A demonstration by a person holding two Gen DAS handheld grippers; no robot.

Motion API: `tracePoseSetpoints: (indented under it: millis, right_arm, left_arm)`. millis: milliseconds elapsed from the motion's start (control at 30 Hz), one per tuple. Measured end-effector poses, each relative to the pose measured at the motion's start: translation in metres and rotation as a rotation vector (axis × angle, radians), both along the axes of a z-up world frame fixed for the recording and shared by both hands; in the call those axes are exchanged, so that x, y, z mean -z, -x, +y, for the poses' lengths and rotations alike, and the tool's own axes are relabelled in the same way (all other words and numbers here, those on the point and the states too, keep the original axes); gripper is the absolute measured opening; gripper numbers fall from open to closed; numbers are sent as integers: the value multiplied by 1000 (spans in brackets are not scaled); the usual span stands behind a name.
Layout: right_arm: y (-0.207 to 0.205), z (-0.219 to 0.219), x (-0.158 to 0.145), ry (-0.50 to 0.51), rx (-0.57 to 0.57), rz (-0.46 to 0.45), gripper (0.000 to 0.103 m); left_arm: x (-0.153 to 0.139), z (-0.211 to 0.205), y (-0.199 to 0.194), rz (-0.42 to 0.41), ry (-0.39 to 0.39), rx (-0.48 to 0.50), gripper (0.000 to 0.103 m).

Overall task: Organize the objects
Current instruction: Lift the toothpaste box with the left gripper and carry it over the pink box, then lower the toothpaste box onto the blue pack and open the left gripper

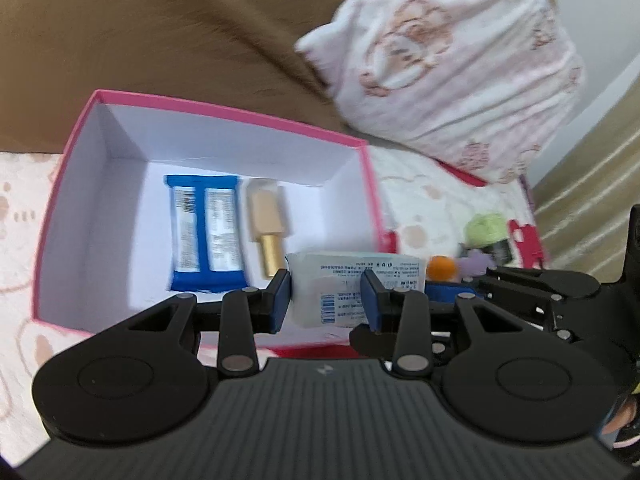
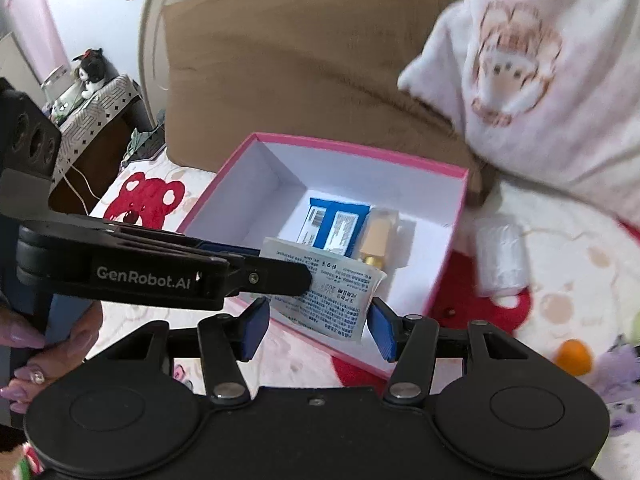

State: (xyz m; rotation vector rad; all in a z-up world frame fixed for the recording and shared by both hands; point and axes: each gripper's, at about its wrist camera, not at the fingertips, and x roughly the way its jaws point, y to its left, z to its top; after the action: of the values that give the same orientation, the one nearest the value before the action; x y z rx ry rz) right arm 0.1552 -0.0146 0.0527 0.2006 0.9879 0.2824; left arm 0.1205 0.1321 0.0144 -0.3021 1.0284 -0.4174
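Closest in, the left gripper (image 1: pixel 326 298) is clamped on a white printed sachet (image 1: pixel 344 288), both blue pads pressed against its soft, crinkly plastic sides, the packet upright between them. From the right wrist view that same sachet (image 2: pixel 340 296) hangs over the near rim of the box, and the right gripper (image 2: pixel 318 330) sits just below it with its blue pads standing clear of the packet, released, nothing held. A hand (image 2: pixel 44 344) with long painted nails wraps the left tool's handle off to the left of the right gripper. Just past the tongs sits the pink box (image 1: pixel 224 114), a square-cornered cardboard thing with smooth white inner walls. Inside it, flat on the floor ahead of the left gripper, lies a blue glossy packet (image 1: pixel 206 236) with two white label panels, and touching its right side a gold tube (image 1: pixel 266 228), a pale matte square cap and a shiny narrower metal barrel. Right of the box, on the soft printed blanket (image 2: pixel 580 264), rests a white wrapped roll (image 2: pixel 500 258), an orange ball (image 2: pixel 574 356) nearer the right gripper's right side. Farther back, a brown plush cushion (image 1: pixel 160 32) and a pink-and-white printed pillow (image 1: pixel 460 72) lean behind the box.
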Motion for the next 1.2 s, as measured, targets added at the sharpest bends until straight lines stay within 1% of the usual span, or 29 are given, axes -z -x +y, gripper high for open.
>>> tracePoseSetpoints:
  millis: [133, 267, 400, 500, 600, 633, 667, 767, 900, 967, 1000, 1033, 1067, 1100, 1200]
  right_arm:
    - [-23, 9, 23, -40, -9, 54, 59]
    - [-40, 15, 47, -76, -21, 102, 58]
    - [-54, 17, 64, -80, -10, 111, 54]
    - [-66, 18, 72, -88, 2, 100, 51]
    - [-77, 22, 80, -54, -8, 65, 48]
    - [-79, 22, 81, -40, -15, 40, 47]
    - [-82, 23, 85, -22, -16, 12, 45]
    - [-89, 26, 94, 25, -13, -10, 44]
    - [-94, 36, 102, 118, -19, -36, 43]
    - [-96, 35, 104, 134, -8, -34, 44]
    - [-96, 32, 103, 130, -2, -34, 44]
    - [-92, 29, 100, 130, 8, -39, 46]
    - [-87, 26, 95, 136, 14, -46, 49]
    - [-83, 24, 90, 140, 5, -53, 51]
    - [-70, 16, 74, 130, -32, -55, 54]
  left_arm:
    - [20, 11, -19, 27, -44, -27, 36]
    - [44, 20, -28, 47, -65, -69, 36]
    - [58, 26, -40, 46, -79, -101, 36]
    - [61, 27, -48, 24, -110, -109, 36]
    - [65, 27, -56, -8, -145, -110, 36]
    - [66, 28, -60, -14, -150, -114, 36]
    - [69, 28, -64, -10, -154, -116, 36]
    - [77, 24, -76, 16, -180, -113, 35]
    - [86, 17, -78, 8, -205, -122, 34]
    - [88, 12, -77, -3, -231, -133, 34]
    - [88, 10, -76, -13, -254, -134, 36]
    - [86, 7, -74, -20, -276, -129, 38]
    - [84, 5, -72, -23, -293, -125, 41]
    - [82, 4, -71, -20, -300, -121, 43]
    - [71, 6, -68, 2, -283, -110, 45]
